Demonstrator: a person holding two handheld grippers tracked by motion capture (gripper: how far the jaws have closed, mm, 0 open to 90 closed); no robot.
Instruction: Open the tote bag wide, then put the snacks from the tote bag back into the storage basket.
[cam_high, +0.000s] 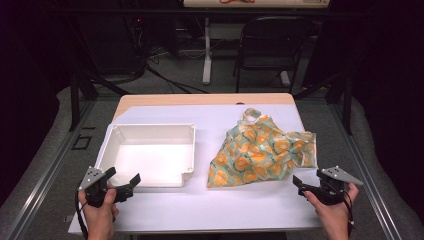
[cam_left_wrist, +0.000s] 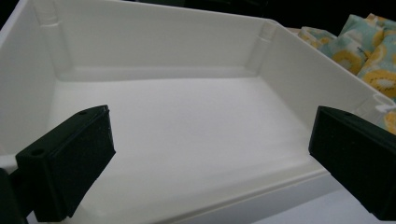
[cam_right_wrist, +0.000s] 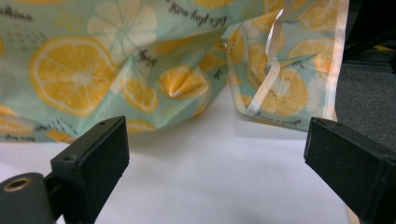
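My left gripper (cam_high: 123, 181) sits at the near left of the desk (cam_high: 250, 205), held in my left hand (cam_high: 100, 212), jaws wide apart, nothing between them. It sits right at the near left corner of the white tray (cam_high: 150, 129), pointing right and far across it. In the left gripper view (cam_left_wrist: 210, 156) the jaws frame the tray's (cam_left_wrist: 289, 60) bare floor over its low near wall; cloth corner shows past the right wall (cam_left_wrist: 369, 56).

Tray: shallow, rectangular, left-centre of desk, near right corner notched.

Lemon-print cloth (cam_high: 260, 152), teal with orange slices, lies crumpled right of the tray, just beside it, not touching as far as I can tell. A loop handle sticks out at its far end, so likely a bag.

My right gripper (cam_high: 300, 184) is at near right, in my right hand (cam_high: 332, 212), jaws apart, holding nothing, near the cloth's near right edge but short of it. The right gripper view (cam_right_wrist: 215, 161) has the cloth (cam_right_wrist: 93, 70) and its pale strap just beyond the jaws, bare desk between.

Far side: chair (cam_high: 272, 45) on the floor.
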